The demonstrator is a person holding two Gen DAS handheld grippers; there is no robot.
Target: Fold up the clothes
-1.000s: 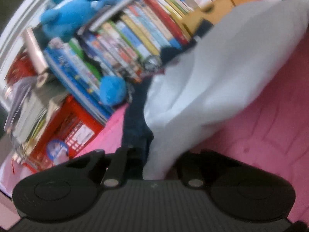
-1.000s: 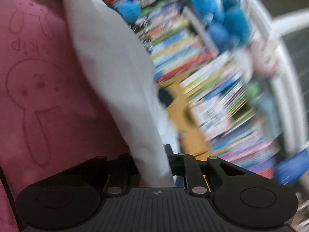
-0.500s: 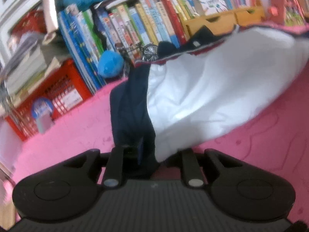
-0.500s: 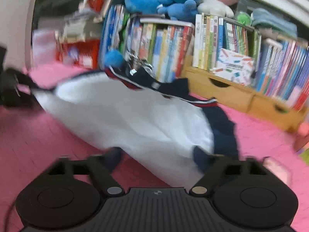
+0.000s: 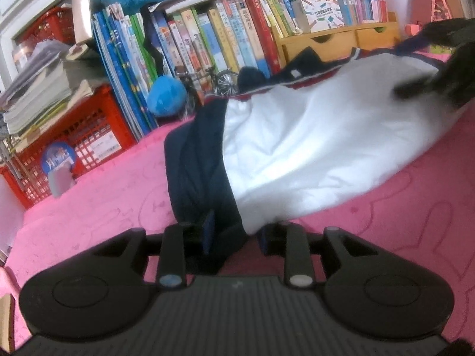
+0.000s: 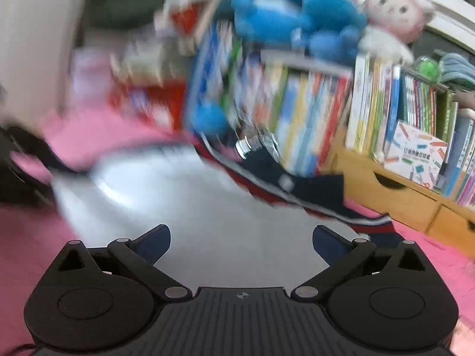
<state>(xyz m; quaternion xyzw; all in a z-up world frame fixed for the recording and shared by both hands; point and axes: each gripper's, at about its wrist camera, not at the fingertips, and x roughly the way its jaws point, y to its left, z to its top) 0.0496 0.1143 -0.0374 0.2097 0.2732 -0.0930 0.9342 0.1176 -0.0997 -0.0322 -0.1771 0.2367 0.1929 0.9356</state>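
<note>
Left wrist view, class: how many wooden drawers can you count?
2. One drawer sits behind the garment near its navy collar; the second drawer is beside it, to its right. Others may be hidden behind the garment.

Left claw [image 5: 234, 234] jaws opening, cloth between; right claw [image 6: 240, 243] opening wide, empty.

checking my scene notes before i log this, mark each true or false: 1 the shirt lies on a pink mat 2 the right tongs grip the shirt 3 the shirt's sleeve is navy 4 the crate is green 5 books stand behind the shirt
1. True: the shirt lies on the pink mat.
2. False: the right tongs gape wide, their jaws opening, with the shirt below and nothing pinched.
3. True: the sleeve is navy; it lies between the left tongs, whose jaws are opening.
4. False: the crate is red.
5. True: books stand in a row behind it.
</note>
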